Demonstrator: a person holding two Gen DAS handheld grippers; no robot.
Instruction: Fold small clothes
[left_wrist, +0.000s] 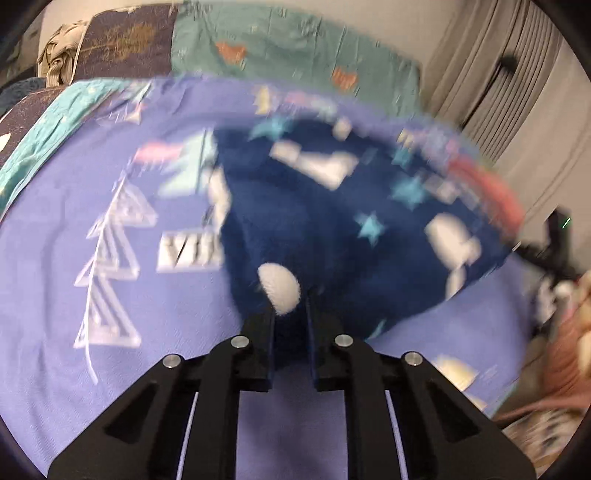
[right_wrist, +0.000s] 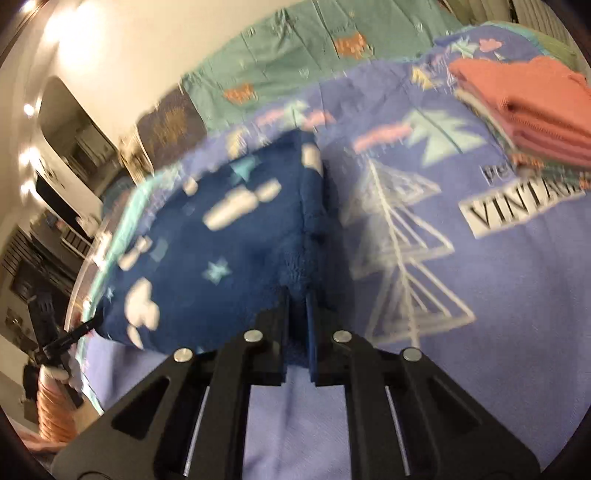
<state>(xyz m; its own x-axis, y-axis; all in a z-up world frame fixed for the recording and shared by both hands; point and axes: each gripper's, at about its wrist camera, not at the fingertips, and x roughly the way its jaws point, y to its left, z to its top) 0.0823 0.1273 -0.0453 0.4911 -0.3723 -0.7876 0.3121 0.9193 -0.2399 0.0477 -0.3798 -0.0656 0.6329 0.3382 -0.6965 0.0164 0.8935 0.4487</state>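
A: Where is the garment?

B: The dark blue fleece garment (left_wrist: 332, 229), printed with white clouds and pale blue stars, is held up over the bed, stretched between the two tools. Much of it is blurred in both views.

A: And the left tool?

B: The left tool (left_wrist: 290, 314) has its jaws drawn in on one edge of the fleece; blue cloth fills the narrow gap between them, so it grips the garment.

A: The right one?

B: The right tool (right_wrist: 297, 306) is clamped on another edge, at a seam that runs up from its fingertips. Its jaws stand nearly together with fleece pinched between.

A: Can each tool see the other?

B: Yes. At the far right edge of the left wrist view a black tool shows by the garment's other end, and at the lower left of the right wrist view the other tool shows, with a hand in a peach sleeve (right_wrist: 51, 410) behind it.

A: What lies under it?

B: A lilac bedsheet (left_wrist: 66, 258) with white line-drawn trees and a label reading "VINTAGE" (right_wrist: 524, 206).

A: Anything else on the bed?

B: A stack of folded clothes (right_wrist: 535, 110), salmon pink on top, rests on the sheet, apart from the garment. Beyond it is a teal cover (left_wrist: 295, 48) with orange hearts. Grey curtains (left_wrist: 498, 66) hang at the right.
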